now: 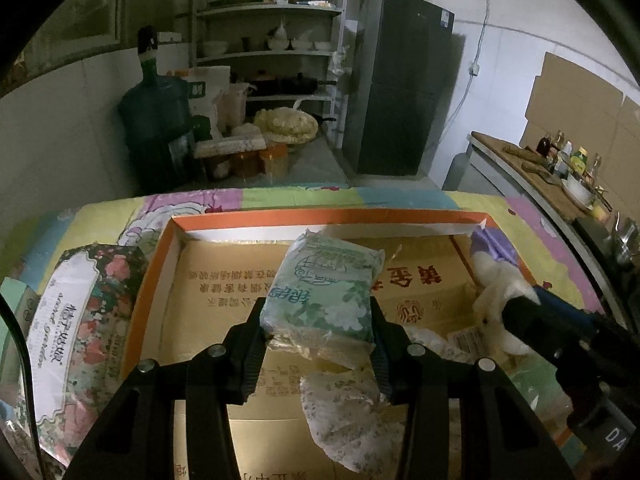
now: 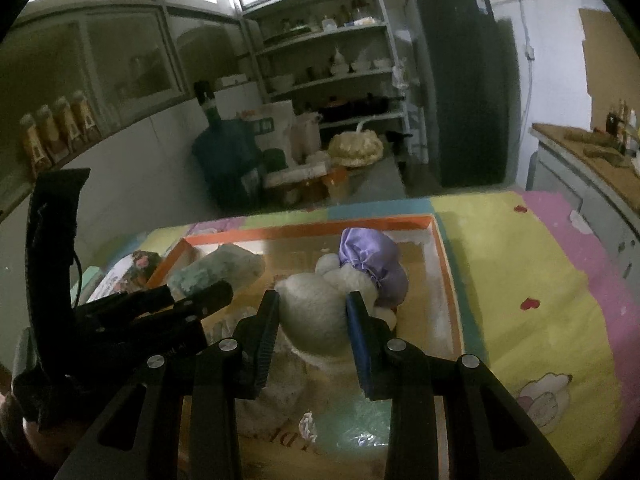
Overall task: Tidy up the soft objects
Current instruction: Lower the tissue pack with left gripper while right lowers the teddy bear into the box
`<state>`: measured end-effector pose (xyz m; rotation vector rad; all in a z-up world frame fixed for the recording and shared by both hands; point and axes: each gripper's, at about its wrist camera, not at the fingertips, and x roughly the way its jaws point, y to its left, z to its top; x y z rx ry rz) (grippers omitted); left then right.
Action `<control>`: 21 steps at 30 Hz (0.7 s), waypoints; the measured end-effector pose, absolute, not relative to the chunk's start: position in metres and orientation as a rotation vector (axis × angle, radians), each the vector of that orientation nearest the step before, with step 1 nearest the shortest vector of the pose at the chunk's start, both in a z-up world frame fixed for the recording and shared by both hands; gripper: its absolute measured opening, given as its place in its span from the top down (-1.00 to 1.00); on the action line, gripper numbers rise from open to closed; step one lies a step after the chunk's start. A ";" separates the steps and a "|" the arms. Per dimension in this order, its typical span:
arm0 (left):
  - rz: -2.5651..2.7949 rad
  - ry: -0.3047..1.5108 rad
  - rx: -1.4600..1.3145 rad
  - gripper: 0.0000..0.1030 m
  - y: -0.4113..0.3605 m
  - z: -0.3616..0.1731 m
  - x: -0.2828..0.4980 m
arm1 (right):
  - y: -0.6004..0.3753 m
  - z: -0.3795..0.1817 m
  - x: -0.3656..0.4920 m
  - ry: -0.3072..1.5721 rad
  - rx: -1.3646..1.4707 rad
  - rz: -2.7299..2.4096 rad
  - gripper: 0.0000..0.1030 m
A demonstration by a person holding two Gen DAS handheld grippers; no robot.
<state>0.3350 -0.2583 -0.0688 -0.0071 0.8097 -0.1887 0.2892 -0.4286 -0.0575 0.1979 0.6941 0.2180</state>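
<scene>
Left wrist view: a green tissue pack (image 1: 324, 300) is pinched between the fingers of the left gripper (image 1: 318, 332), held up over the orange-rimmed cardboard box (image 1: 320, 214). Its long axis runs away from the camera, tipped toward 1 o'clock. Free box floor is seen at about 11 o'clock from the pack, so that's probably where it gets set down. A floral tissue bag (image 1: 344, 416) lies on the box floor right under the jaws, and a flowered pack (image 1: 80, 328) sits outside the box at 9 o'clock.

The right gripper (image 2: 314, 316) is clamped on a white plush toy (image 2: 312, 312) with a purple cap (image 2: 372, 264), over the box's right half. The left one is clearly nearer the empty left side.

What only the right wrist view gives: how the two tools sit side by side, the left gripper at 9 o'clock, close but apparently not touching, plus something pale green (image 2: 356, 420) down below the plush. The text side of the tissue pack is only shown in the left view.
</scene>
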 end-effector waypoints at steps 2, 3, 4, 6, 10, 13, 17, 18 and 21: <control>-0.192 0.814 -0.005 0.11 -0.259 -0.070 0.336 | -0.429 -0.059 0.290 0.704 0.202 0.219 0.32; -0.196 0.817 -0.005 0.11 -0.259 -0.070 0.337 | -0.429 -0.060 0.291 0.708 0.203 0.219 0.32; -0.197 0.820 -0.006 0.11 -0.259 -0.071 0.337 | -0.429 -0.061 0.292 0.712 0.202 0.218 0.32; -0.200 0.827 -0.010 0.11 -0.259 -0.072 0.338 | -0.427 -0.062 0.293 0.721 0.204 0.219 0.32; -0.205 0.844 -0.012 0.11 -0.260 -0.075 0.343 | -0.426 -0.065 0.294 0.736 0.205 0.221 0.32; -0.204 0.853 -0.014 0.11 -0.260 -0.077 0.345 | -0.426 -0.067 0.296 0.745 0.205 0.225 0.32; -0.200 0.861 -0.016 0.07 -0.260 -0.077 0.345 | -0.425 -0.068 0.298 0.754 0.210 0.229 0.28; -0.199 0.861 -0.015 0.06 -0.260 -0.077 0.345 | -0.425 -0.068 0.298 0.754 0.213 0.231 0.26; -0.197 0.857 -0.013 0.05 -0.261 -0.077 0.345 | -0.426 -0.069 0.298 0.753 0.222 0.234 0.17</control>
